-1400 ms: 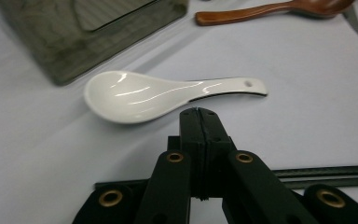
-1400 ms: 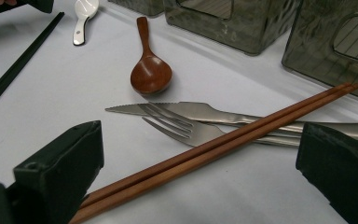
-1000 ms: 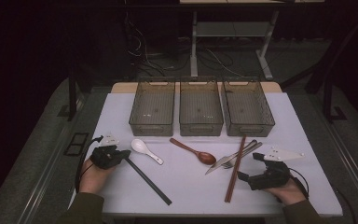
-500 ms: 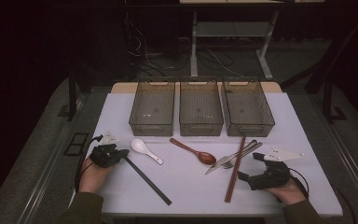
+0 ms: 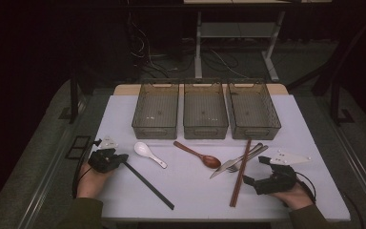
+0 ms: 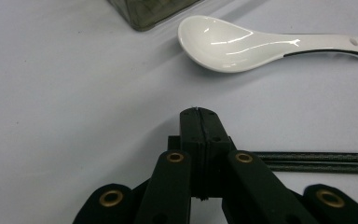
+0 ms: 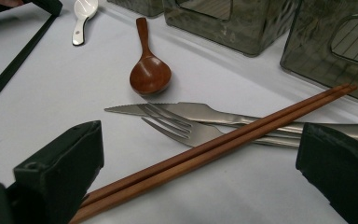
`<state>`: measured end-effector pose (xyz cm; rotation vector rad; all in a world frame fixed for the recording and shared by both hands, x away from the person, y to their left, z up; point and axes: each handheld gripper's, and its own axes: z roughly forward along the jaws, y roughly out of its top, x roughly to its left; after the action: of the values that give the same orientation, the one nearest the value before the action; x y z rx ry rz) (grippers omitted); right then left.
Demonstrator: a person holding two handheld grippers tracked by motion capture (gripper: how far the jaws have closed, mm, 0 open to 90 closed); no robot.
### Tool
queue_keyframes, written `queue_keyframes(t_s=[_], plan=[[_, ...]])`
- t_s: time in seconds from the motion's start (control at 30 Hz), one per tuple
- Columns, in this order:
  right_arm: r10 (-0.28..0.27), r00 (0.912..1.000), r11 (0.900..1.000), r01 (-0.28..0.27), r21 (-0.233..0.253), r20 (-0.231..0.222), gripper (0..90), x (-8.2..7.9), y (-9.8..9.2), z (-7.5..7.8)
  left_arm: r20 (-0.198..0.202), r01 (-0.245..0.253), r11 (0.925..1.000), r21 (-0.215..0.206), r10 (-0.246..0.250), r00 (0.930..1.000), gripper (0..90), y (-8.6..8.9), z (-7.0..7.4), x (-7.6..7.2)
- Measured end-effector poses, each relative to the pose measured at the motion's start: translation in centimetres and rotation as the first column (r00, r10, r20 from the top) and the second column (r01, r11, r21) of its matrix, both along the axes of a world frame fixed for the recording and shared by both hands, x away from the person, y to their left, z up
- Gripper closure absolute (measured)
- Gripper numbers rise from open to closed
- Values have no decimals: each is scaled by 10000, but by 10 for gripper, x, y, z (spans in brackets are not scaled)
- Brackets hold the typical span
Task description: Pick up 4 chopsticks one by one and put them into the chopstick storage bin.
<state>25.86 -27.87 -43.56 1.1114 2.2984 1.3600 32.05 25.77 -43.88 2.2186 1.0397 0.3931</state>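
My left gripper (image 5: 122,157) (image 6: 199,117) rests on the white table at the left, jaws shut flat together with nothing seen between them. The near end of a pair of black chopsticks (image 5: 147,184) (image 6: 317,161) lies right beside it. Just beyond its tip lies a white ceramic spoon (image 5: 148,154) (image 6: 242,44). My right gripper (image 5: 256,171) (image 7: 200,156) stands open at the right, its jaws on either side of the lower end of brown wooden chopsticks (image 5: 240,172) (image 7: 223,149). These chopsticks lie across a steel knife (image 7: 177,109) and fork (image 7: 186,128). A wooden spoon (image 5: 199,155) (image 7: 149,70) lies mid-table.
Three empty smoked-plastic bins (image 5: 155,129) (image 5: 205,130) (image 5: 255,131) stand in a row at the back of the white table (image 5: 190,191). Dark floor, cables and a desk frame lie beyond. A hand holds each gripper at the near edge.
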Motion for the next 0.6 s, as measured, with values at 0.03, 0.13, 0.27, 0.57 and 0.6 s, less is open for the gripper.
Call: queue_keyframes(t_s=[0.03, 0.13, 0.27, 0.57, 0.6], plan=[[3, 10000, 10000, -3, 5, -4, 7, 0, 0, 0, -22, 6, 10000, -4, -6, 10000, 890, 1, 0, -1], [5, 10000, 10000, -5, -3, -2, 7, 0, 0, 0, -35, 19, 10000, 23, -19, 10000, 890, 2, 0, -1], [-1, 10000, 10000, 1, -18, 8, 7, 0, 0, 0, -86, -37, 10000, 67, 38, 10000, 890, 3, 1, -3], [-18, 10000, 10000, 18, -28, 55, 7, -1, 0, 0, -157, -153, 9995, 269, 157, 9998, 890, 10, 3, -8], [-33, 10000, 10000, 33, -29, 73, 7, -1, 0, 0, -183, -156, 9994, 304, 161, 9997, 890, 11, 3, -9]])
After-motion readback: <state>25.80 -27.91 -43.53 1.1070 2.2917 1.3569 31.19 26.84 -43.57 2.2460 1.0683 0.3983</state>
